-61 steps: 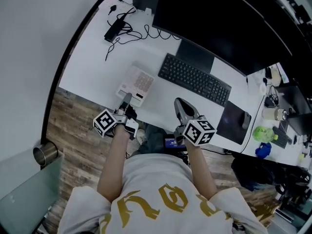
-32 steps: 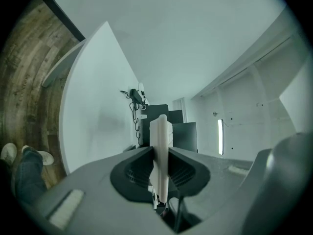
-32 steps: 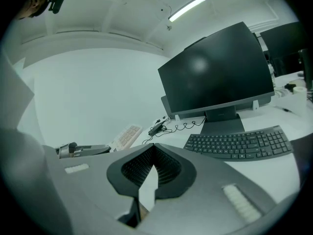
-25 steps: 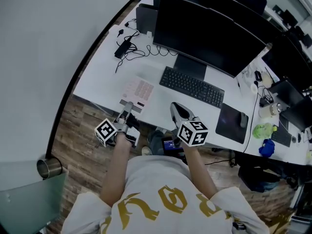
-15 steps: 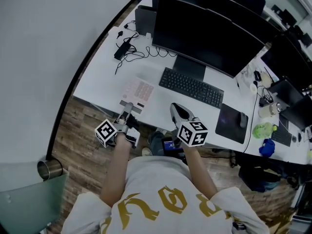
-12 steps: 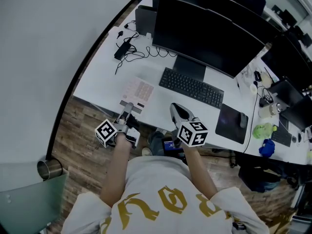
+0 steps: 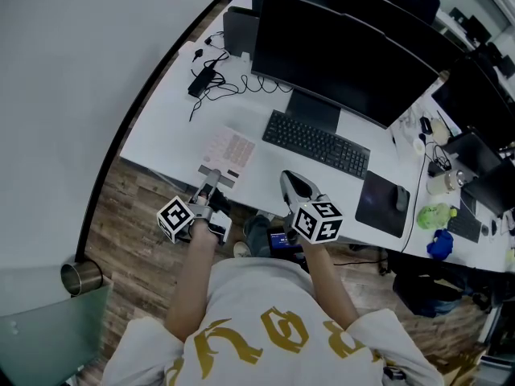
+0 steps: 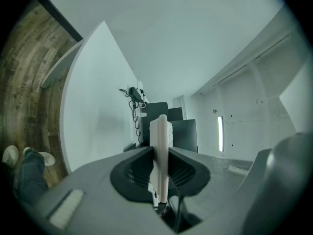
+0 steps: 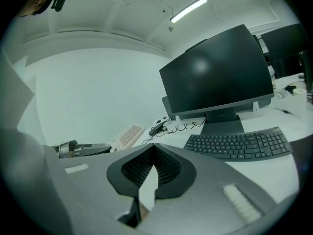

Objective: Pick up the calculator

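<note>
The calculator (image 7: 229, 151) is a pale flat slab with rows of keys, over the front left part of the white desk (image 7: 161, 127). My left gripper (image 7: 211, 177) is shut on its near end. In the left gripper view the calculator (image 8: 159, 131) stands edge-on, pinched between the two dark jaws of the left gripper (image 8: 160, 155). From the right gripper view the calculator (image 9: 128, 135) sticks out beyond the left gripper (image 9: 80, 149), keys facing up. My right gripper (image 7: 291, 185) hovers at the desk's front edge; its jaws (image 9: 154, 148) are shut on nothing.
A black keyboard (image 7: 316, 143) lies in front of a large dark monitor (image 7: 346, 55). A power adapter with tangled cables (image 7: 205, 83) sits at the back left. A mousepad with a mouse (image 7: 386, 199) is to the right. A metal bin (image 7: 80, 277) stands on the wood floor.
Since 2.4 s ago the head view has pulled back and takes in more of the desk. Over the last second both grippers and the calculator stay where they were.
</note>
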`<state>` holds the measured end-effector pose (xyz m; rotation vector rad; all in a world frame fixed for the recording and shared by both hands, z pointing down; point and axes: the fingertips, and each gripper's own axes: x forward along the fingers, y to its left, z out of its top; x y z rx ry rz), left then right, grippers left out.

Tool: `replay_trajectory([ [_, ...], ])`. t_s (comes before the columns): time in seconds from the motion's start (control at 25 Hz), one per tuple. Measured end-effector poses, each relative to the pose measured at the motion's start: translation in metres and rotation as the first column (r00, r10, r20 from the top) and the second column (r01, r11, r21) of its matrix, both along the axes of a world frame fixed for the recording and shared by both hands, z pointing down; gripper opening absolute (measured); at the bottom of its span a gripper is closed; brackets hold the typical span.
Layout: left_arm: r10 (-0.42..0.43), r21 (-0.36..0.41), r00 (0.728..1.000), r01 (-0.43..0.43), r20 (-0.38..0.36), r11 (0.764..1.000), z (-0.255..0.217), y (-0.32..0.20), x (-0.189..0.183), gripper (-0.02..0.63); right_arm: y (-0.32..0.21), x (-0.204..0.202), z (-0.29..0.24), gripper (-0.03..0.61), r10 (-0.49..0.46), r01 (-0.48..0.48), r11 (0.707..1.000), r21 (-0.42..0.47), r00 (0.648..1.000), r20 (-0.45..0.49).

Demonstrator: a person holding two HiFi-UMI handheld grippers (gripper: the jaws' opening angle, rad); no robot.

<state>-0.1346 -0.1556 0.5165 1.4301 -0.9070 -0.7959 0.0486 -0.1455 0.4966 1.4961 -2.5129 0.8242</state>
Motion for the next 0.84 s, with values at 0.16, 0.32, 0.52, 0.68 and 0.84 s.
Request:
replay_trajectory([
  [0.16,-0.001,-0.01,1.0,0.001,0.002,1.0,0.004,0.001,-0.001,0.068,0.001,0.0,0.004,0.023,0.001,-0.001,1.0,-0.01,1.0,0.006],
  [0.32,-0.002,-0.028,1.0,0.002,0.011,1.0,0.01,0.002,-0.003,0.068,0.001,-0.001,0.005,0.023,0.001,-0.001,1.0,-0.017,1.0,0.006],
  [0.52,-0.002,-0.028,1.0,0.003,0.01,1.0,0.011,0.001,-0.004,0.067,0.001,-0.003,0.006,0.023,-0.006,0.006,1.0,-0.019,1.0,0.004],
  [0.68,-0.003,-0.023,1.0,0.002,-0.011,1.0,0.009,-0.001,-0.003,0.068,-0.001,-0.004,0.008,0.023,-0.01,0.01,1.0,-0.022,1.0,0.0],
  [0.84,-0.01,-0.046,1.0,0.011,0.021,0.999,0.02,0.0,-0.009,0.068,-0.002,-0.006,0.009,0.023,-0.015,0.015,1.0,-0.024,1.0,-0.003],
])
